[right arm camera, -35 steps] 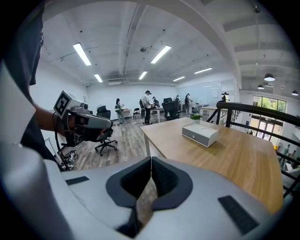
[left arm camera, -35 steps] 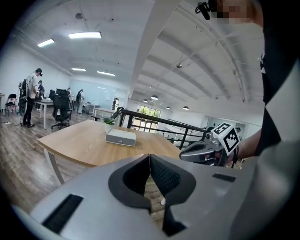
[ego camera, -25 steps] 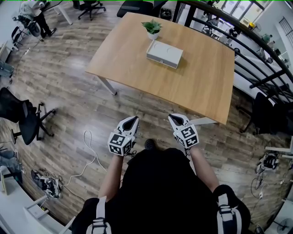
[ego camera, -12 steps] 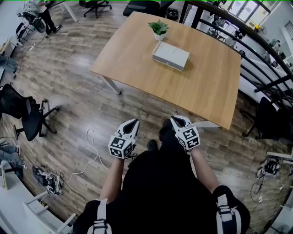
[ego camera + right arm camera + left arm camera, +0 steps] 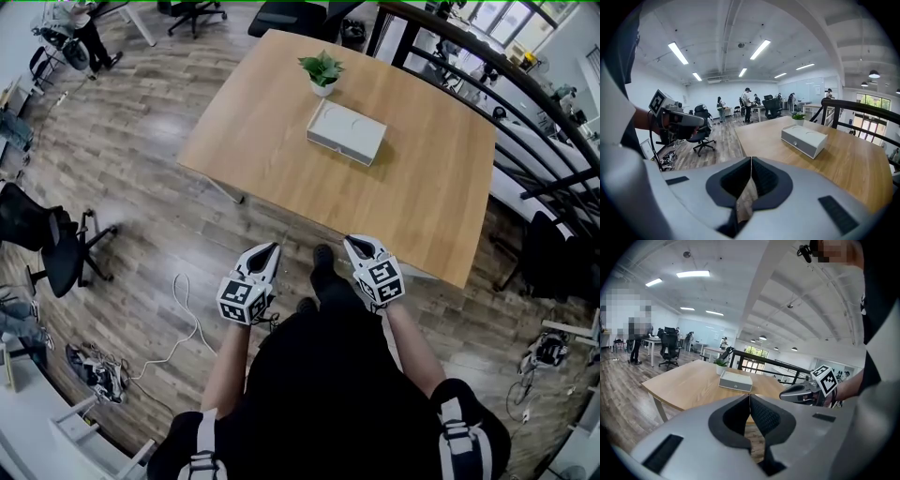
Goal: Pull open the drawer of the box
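Head view looks steeply down on a white box [image 5: 346, 132] lying on the far half of a wooden table [image 5: 422, 187], well apart from both grippers. The box's long axis runs from upper left to lower right in this view, roughly parallel to the table's near edge. One long side faces the person. A potted plant [image 5: 322, 69] stands just beside the box's far left corner, green leaves filling its small white pot.

Right gripper view shows what the head view does not. The long side facing the person is the drawer [image 5: 805, 148] front, flush with the box and shut, with a small round knob [image 5: 795, 143] at its middle. What lies inside the drawer cannot be seen. Two shallow oval recesses [image 5: 810, 132] mark the top of the box. This view also takes in people [image 5: 747, 105] standing at desks far behind the table.

The left gripper [image 5: 272, 248] and right gripper [image 5: 353, 243] are held side by side above the floor, short of the table's near edge, both aimed toward the box. In each gripper view the two dark pads meet at the tips, with nothing between them.
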Demonstrator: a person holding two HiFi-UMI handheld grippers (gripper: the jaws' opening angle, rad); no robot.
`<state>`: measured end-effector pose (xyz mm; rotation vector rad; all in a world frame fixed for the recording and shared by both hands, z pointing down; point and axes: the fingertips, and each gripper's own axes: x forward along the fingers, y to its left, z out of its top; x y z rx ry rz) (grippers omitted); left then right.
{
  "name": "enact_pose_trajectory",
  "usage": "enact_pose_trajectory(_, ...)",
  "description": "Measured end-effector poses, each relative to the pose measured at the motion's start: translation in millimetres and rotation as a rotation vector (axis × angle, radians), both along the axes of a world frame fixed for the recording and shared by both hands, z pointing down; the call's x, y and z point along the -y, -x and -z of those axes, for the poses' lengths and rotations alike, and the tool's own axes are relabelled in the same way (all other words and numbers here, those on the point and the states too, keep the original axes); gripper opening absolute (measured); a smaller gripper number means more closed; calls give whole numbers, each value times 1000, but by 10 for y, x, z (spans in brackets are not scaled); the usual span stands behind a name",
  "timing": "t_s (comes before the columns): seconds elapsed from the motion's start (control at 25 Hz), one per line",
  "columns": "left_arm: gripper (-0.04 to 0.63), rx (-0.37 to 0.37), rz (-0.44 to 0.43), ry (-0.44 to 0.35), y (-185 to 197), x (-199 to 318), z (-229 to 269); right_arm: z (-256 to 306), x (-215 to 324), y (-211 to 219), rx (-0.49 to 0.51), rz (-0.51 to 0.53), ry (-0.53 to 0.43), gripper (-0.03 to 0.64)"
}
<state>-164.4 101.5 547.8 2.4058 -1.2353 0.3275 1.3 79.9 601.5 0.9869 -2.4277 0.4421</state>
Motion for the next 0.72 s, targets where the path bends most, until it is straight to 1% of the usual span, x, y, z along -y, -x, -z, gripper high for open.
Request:
enact_pose_trajectory(0.2, 25, 5, -11, 2, -67, 307, 29, 16, 348, -5, -2, 2, 5, 26)
enact_pose_trajectory(0.48, 25, 3, 24, 20, -17, 575, -13, -7, 670, 50, 2, 28, 14, 26)
enact_pose_trajectory(0.72, 25, 5, 43, 15, -64, 844, 7, -19, 985, 25, -1, 48, 17, 26)
